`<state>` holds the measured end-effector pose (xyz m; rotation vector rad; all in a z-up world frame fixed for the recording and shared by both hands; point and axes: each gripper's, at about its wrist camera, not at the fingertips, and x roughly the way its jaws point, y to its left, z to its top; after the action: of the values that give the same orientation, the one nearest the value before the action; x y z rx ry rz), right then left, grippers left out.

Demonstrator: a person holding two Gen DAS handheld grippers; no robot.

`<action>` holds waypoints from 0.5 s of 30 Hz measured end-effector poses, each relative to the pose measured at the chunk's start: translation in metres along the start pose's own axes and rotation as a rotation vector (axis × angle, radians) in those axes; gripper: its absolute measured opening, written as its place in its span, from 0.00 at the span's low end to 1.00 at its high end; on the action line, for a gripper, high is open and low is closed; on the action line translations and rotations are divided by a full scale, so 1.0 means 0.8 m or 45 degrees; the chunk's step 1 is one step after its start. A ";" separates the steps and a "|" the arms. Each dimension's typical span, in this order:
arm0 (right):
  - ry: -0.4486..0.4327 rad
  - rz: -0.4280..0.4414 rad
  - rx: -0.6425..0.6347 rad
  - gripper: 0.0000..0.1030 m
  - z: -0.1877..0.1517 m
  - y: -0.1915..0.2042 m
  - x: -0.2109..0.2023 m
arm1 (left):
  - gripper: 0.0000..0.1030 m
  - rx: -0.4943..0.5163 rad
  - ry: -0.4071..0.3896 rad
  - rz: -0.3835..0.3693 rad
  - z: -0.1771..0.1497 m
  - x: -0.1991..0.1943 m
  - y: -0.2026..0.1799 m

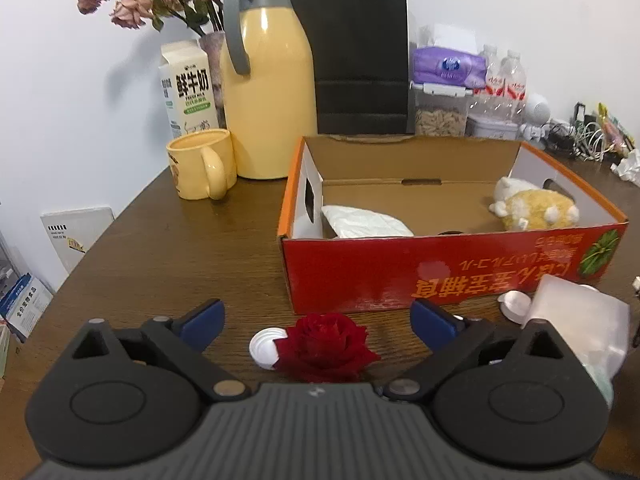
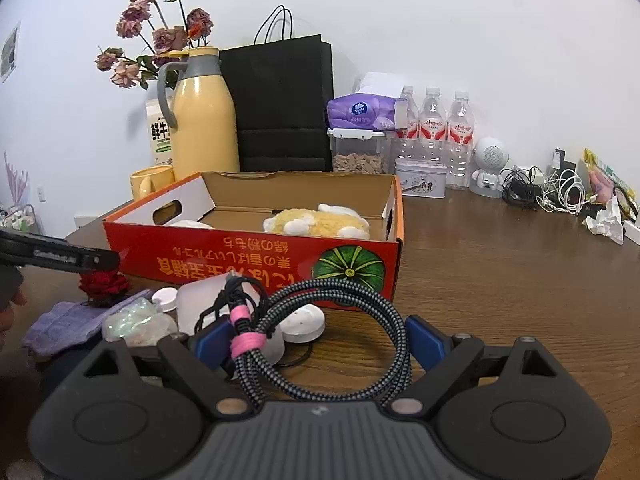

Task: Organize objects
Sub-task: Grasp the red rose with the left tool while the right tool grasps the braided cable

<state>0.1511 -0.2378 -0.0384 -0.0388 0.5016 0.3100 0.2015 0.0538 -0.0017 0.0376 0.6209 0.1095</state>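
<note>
Both grippers are spread wide and empty, left gripper (image 1: pixel 316 322) lined up on the dark red fabric rose (image 1: pixel 326 346), right gripper (image 2: pixel 316 342) straddling the coiled black-and-white braided cable (image 2: pixel 332 320), both lying on the brown wooden counter (image 1: pixel 160 248) just beside the open red cardboard box (image 1: pixel 440 276), probably next to go in.

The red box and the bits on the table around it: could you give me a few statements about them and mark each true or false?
1. A yellow plush toy lies inside the red box. True.
2. The red rose is already in the box. False: it lies on the table in front of the box, between the open fingers of the left gripper.
3. The right gripper is open around a coiled braided cable. True.
4. The yellow mug stands inside the box. False: it stands on the table beside the yellow jug.
5. The black paper bag stands behind the box. True.
</note>
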 end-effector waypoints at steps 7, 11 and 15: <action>0.011 0.003 0.008 0.88 -0.001 -0.006 0.009 | 0.82 -0.016 0.046 0.007 -0.005 0.019 0.002; 0.019 0.010 0.010 0.88 -0.002 -0.006 0.013 | 0.73 -0.009 0.035 0.015 -0.008 0.017 0.001; 0.017 0.014 0.014 0.88 -0.002 -0.006 0.013 | 0.55 -0.006 0.076 0.010 -0.012 0.023 0.000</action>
<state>0.1605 -0.2398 -0.0453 -0.0278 0.5167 0.3176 0.2109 0.0562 -0.0205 0.0325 0.6798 0.1203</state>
